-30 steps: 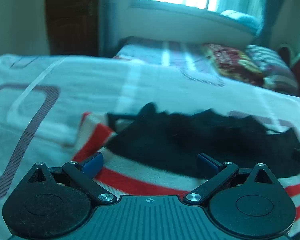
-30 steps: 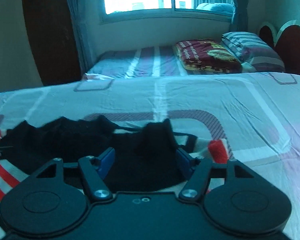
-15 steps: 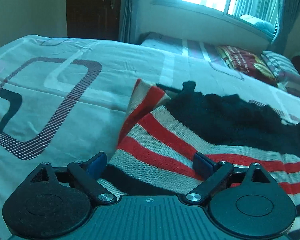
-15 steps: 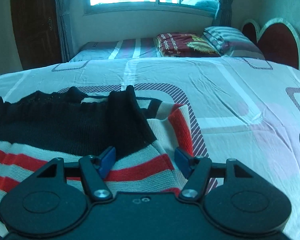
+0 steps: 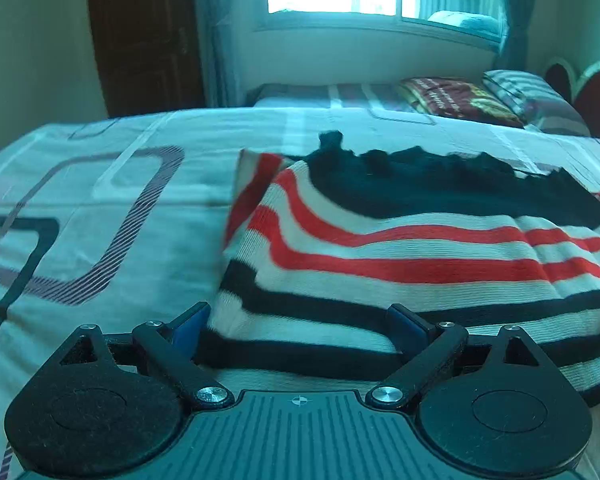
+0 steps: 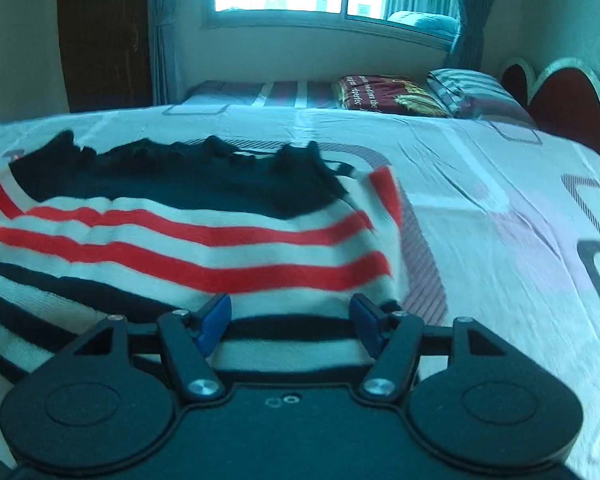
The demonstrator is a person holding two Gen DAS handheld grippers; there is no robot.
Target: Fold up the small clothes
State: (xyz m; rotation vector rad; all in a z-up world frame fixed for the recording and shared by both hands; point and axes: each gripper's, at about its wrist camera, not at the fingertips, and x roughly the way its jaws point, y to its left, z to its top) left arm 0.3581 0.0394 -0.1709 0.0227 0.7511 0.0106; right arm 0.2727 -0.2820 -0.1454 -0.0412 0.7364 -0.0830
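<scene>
Striped sweater (image 5: 400,264) lies between spread pads of both tools, on bedsheet (image 5: 100,208).

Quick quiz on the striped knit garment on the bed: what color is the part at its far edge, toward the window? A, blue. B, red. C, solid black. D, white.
C: beyond the red, white and black stripes, the far portion of the striped knit garment is solid black with a ragged-looking edge, seen from both wrist views, lying on the patterned bedsheet.
</scene>
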